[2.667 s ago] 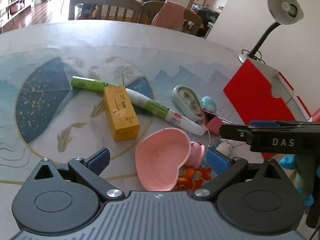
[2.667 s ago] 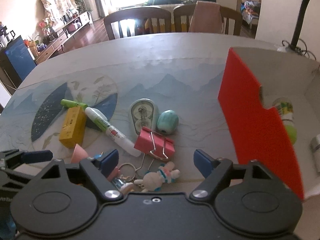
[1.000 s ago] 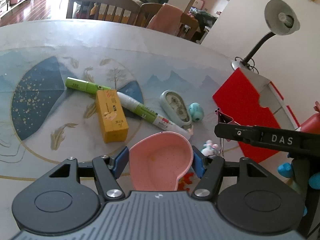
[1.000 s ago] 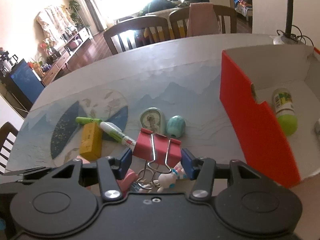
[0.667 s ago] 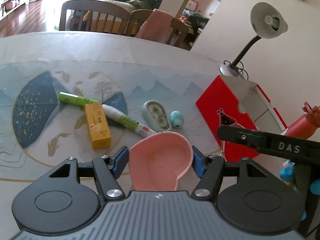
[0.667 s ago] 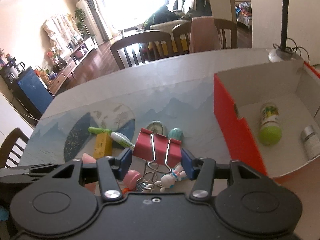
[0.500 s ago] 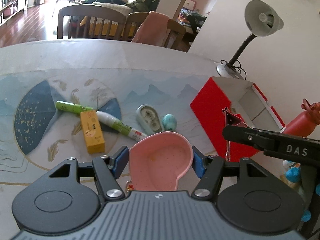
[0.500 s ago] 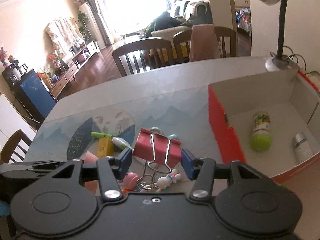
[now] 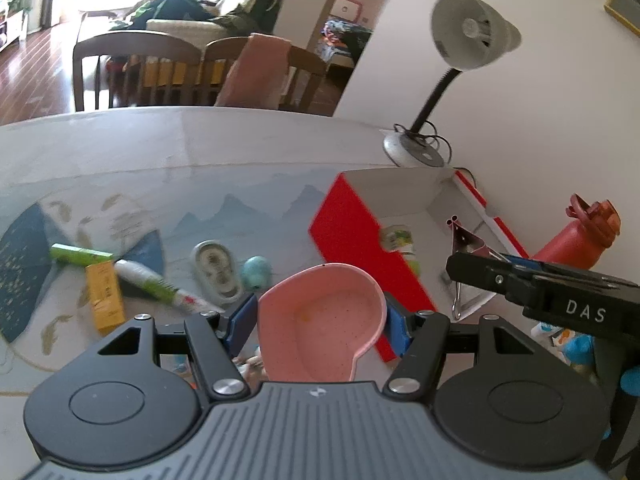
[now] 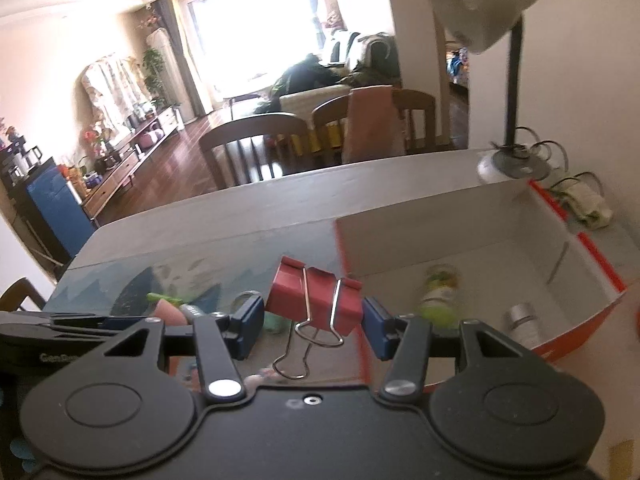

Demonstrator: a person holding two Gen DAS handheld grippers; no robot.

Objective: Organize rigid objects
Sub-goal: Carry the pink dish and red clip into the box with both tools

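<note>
A dining room with wooden chairs (image 9: pixel 136 68) lies behind a table (image 9: pixel 240 148) covered with a blue-and-white painted mat; a grey desk lamp (image 9: pixel 472 36) stands at the table's far right corner.

The left gripper (image 9: pixel 320 316) is clamped on a pink heart-shaped dish (image 9: pixel 320 328), its blue pads pressing on the dish's two sides, the hollow of the dish facing the camera. The dish is held in the air above the table, near the red front wall of the box. The right gripper (image 10: pixel 314 320) is clamped on a red binder clip (image 10: pixel 316 300), gripped across its width, its wire handles hanging down towards the camera. The clip is likewise in the air, just at the left wall of the box as that view shows it.

The red-and-white cardboard box (image 10: pixel 580 252) stands open on the right part of the table. Inside it lie a bottle with a green cap (image 10: pixel 438 292) and a small silver cylinder (image 10: pixel 524 320).

On the mat to the left of the box lie a teal egg-shaped thing (image 9: pixel 257 272), a correction-tape dispenser (image 9: pixel 216 272), a white-and-green marker (image 9: pixel 156 286), a yellow box (image 9: pixel 105 296) and a green tube (image 9: pixel 80 255). A red water bottle (image 9: pixel 576 240) stands on the box's right.
</note>
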